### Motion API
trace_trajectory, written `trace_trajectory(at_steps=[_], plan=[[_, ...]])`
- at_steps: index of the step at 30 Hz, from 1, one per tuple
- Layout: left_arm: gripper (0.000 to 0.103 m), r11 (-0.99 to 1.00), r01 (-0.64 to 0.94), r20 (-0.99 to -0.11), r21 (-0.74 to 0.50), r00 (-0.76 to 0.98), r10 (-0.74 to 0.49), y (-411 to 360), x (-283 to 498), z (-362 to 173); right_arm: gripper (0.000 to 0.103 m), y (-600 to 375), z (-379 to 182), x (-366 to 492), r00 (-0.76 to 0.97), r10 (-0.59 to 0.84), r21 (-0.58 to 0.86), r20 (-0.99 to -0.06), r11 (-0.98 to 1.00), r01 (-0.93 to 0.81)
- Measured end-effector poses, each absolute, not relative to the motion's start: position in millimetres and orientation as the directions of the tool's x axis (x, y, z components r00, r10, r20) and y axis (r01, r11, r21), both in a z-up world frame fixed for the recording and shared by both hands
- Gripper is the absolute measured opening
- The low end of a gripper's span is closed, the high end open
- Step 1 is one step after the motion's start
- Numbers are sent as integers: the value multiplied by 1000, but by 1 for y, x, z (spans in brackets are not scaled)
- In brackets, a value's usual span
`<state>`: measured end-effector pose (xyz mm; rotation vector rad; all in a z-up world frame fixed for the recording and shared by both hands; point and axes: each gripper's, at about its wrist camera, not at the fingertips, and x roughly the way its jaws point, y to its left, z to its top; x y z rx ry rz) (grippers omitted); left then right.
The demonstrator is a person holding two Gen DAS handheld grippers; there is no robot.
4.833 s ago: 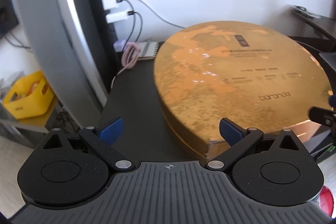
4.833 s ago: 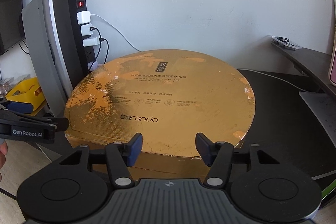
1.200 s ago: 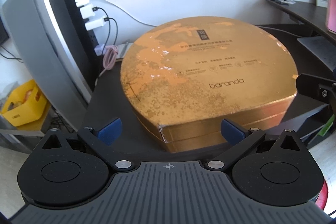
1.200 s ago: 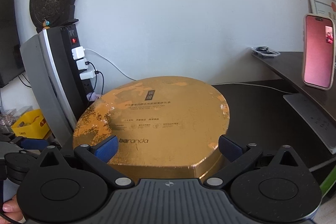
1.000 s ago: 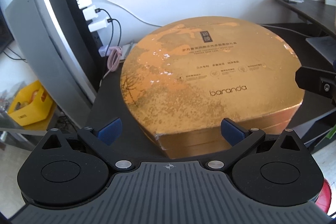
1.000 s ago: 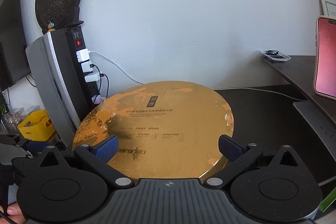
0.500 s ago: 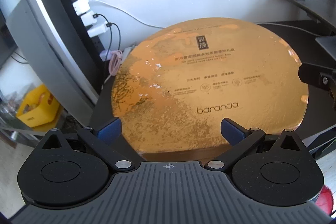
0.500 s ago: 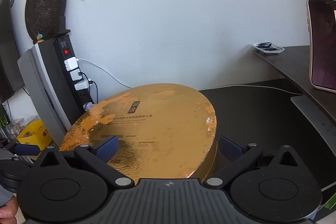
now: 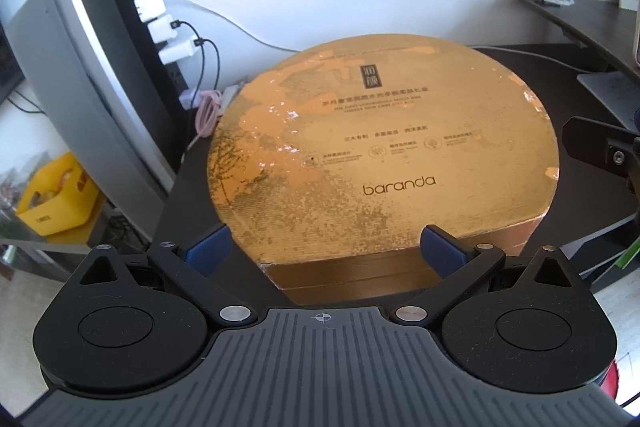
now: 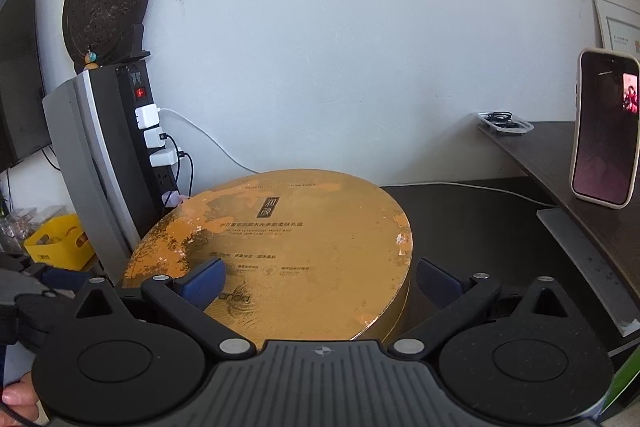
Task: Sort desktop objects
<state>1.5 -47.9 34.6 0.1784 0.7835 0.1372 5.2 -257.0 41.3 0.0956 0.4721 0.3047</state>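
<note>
My L hand-held gripper (image 9: 324,247) & R hand-held gripper (image 10: 318,277) both spread wide, empty, over gold box (image 9: 384,147) on bench (image 10: 480,227).

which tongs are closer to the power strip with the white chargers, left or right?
Left. The left tongs sit at the gold box's near edge on the side toward the power strip; the right tongs are at the box's opposite side, farther away.
</note>
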Motion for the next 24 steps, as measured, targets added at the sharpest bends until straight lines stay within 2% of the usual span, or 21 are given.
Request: trace_trajectory(at_steps=[10,24], plan=[[103,982,29,-697,187,708,112,-30,-3,36,102,-234,46,-7,858,256,115,-446,967,-228],[103,992,27,-713,125,698,71,-2,4,33,102,-215,53,-6,862,197,72,-467,980,-185]])
